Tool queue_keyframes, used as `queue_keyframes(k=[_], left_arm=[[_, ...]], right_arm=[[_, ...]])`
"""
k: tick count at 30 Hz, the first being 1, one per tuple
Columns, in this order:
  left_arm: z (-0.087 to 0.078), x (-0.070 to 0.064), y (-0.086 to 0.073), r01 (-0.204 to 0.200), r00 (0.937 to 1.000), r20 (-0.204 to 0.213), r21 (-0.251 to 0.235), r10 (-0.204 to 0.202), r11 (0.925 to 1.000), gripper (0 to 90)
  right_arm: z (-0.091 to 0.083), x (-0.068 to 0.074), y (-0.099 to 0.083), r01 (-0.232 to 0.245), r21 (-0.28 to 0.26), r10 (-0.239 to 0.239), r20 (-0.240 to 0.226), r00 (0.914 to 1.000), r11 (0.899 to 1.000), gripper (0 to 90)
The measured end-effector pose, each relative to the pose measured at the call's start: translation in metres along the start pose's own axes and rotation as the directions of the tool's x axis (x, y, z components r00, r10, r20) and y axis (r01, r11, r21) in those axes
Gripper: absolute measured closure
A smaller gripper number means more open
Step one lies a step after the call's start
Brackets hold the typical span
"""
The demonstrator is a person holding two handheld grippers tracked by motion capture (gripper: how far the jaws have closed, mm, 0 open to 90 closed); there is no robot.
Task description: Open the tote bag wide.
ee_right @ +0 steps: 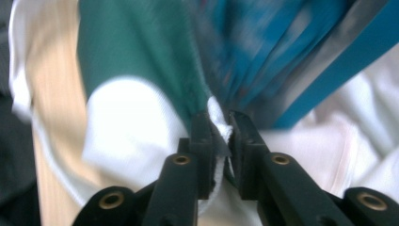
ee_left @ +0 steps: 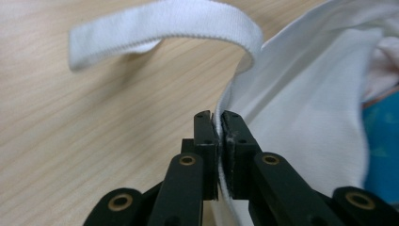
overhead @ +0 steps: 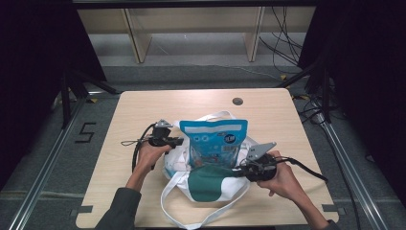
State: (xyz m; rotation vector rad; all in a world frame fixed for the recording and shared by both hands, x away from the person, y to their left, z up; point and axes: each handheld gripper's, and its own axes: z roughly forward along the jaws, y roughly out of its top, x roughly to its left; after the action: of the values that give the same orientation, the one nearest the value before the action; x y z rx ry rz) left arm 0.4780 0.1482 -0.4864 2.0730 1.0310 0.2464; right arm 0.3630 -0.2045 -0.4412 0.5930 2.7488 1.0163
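A white cloth tote bag [overhead: 210,189] with a green patch lies on the wooden table [overhead: 143,108]. A blue snack packet [overhead: 214,139] sticks out of its mouth. My left gripper [overhead: 179,141] is shut on the bag's white rim at the left side; in the left gripper view [ee_left: 219,117] the cloth edge [ee_left: 291,108] is pinched between the jaws. My right gripper [overhead: 238,171] is shut on the bag's rim at the right, near the green patch; the right gripper view [ee_right: 219,120] shows white hem between the jaws, with green cloth [ee_right: 136,42] and the blue packet [ee_right: 291,52] beyond.
White strap loops trail from the bag toward the table's near edge [overhead: 191,218] and at the far side [overhead: 218,115]; one strap [ee_left: 160,23] arches over the wood. A round grommet [overhead: 237,101] sits near the far edge. Bare wood lies left and right of the bag.
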Motion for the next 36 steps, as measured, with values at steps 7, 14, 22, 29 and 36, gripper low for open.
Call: queue_keyframes(k=[7, 14, 22, 29, 36], left_arm=[[0.014, 0.009, -0.009, 0.003, 0.9997, -0.025, 0.049, -0.002, 0.9988, 84.0], [0.0, -0.002, -0.005, -0.03, 0.9964, -0.076, 0.092, 0.037, 0.9953, 59.3], [-0.067, -0.04, -0.014, 0.001, 0.9989, -0.047, -0.096, -0.006, 0.9953, 41.7], [-0.087, -0.08, -0.049, -0.067, 0.9955, 0.062, -0.081, 0.072, 0.9945, 51.9], [-0.084, -0.083, -0.074, -0.106, 0.99, 0.089, -0.037, 0.109, 0.9936, 62.7]], right_arm=[[0.011, 0.016, -0.048, -0.041, 0.074, 0.045, -0.05, 0.9977, 0.996, 84.0], [0.017, 0.014, -0.048, -0.068, 0.061, 0.07, -0.027, 0.9972, 0.996, 83.0], [0.025, 0.013, -0.045, -0.077, 0.044, 0.078, -0.003, 0.997, 0.996, 81.9], [0.011, 0.011, -0.043, -0.123, -0.01, 0.123, 0.01, 0.9923, 0.992, 69.4], [-0.007, 0.014, -0.042, -0.126, -0.094, 0.128, 0.02, 0.9915, 0.988, 60.5]])
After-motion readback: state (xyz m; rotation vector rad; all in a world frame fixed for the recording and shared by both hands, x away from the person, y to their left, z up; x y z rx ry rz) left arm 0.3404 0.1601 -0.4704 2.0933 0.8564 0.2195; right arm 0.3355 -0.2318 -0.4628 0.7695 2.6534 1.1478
